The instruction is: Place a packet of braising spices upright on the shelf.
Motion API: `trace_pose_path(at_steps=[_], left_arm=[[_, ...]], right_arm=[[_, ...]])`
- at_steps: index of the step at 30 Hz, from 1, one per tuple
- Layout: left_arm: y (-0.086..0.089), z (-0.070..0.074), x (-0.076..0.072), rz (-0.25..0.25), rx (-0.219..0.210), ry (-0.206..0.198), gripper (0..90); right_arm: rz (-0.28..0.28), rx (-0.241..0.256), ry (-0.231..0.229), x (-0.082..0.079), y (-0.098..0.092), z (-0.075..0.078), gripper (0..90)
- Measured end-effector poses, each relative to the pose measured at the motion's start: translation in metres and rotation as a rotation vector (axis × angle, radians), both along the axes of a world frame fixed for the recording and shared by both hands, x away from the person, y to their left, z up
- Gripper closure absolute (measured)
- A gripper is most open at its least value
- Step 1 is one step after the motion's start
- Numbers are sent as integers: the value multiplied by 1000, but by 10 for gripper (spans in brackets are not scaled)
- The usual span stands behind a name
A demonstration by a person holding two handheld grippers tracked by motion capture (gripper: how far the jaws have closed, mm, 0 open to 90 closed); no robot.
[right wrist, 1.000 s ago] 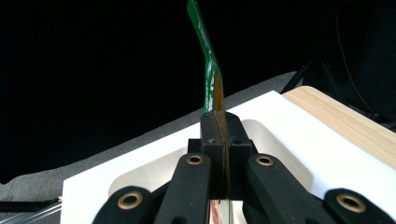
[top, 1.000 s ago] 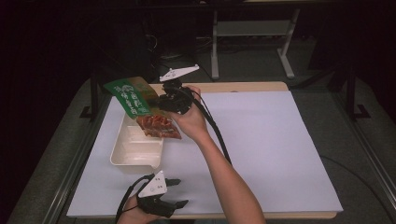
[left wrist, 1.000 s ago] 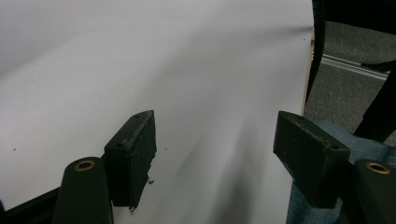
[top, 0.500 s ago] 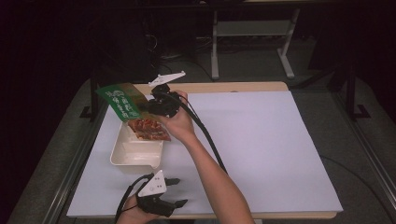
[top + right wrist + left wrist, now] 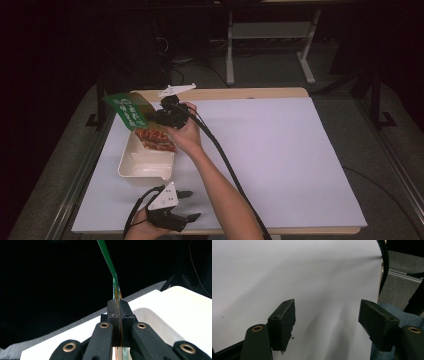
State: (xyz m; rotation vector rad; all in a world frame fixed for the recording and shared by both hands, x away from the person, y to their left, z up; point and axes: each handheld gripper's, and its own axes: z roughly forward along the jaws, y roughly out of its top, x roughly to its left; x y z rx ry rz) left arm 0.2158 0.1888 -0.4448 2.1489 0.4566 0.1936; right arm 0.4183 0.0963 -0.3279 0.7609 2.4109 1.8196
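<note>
A snack bag (image 5: 129,111) with a green top and red-orange contents hangs tilted over the far end of a cream tray (image 5: 145,168) at the table's left. My right gripper (image 5: 164,118) is shut on the bag near its green end. In the right gripper view the jaws are pressed together on the thin bag edge (image 5: 108,258), the gripper (image 5: 117,307) sits above the tray's rim (image 5: 160,319). My left gripper (image 5: 192,206) rests by the front edge, held in a hand, open. Its pads (image 5: 282,323) stand wide apart around bare white sheet, the gripper (image 5: 327,322) holding nothing.
A white sheet (image 5: 280,160) covers the table; a wooden strip (image 5: 250,93) shows along the back edge. The right gripper's black cable (image 5: 225,160) runs along the forearm toward the front. A metal frame (image 5: 270,35) stands on the dark floor beyond.
My right gripper has carried the bag leftward, so it now hangs over the tray's far end. The left gripper has stayed put.
</note>
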Motion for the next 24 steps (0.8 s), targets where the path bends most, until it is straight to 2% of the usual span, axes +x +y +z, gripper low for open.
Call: trace_pose_path(at_steps=[6,12,15,24], left_arm=[[-1,-1,0,-1,1,3,295],[-1,-2,0,0,2,5,295],[-1,-1,-1,1,1,5,295],[-1,-2,0,-1,3,4,295]], right_arm=[[-42,36,35,4,-5,-13,893],[-68,53,42,6,-8,-22,892],[-72,48,26,5,-9,-23,889],[-75,39,31,1,-11,-30,887]])
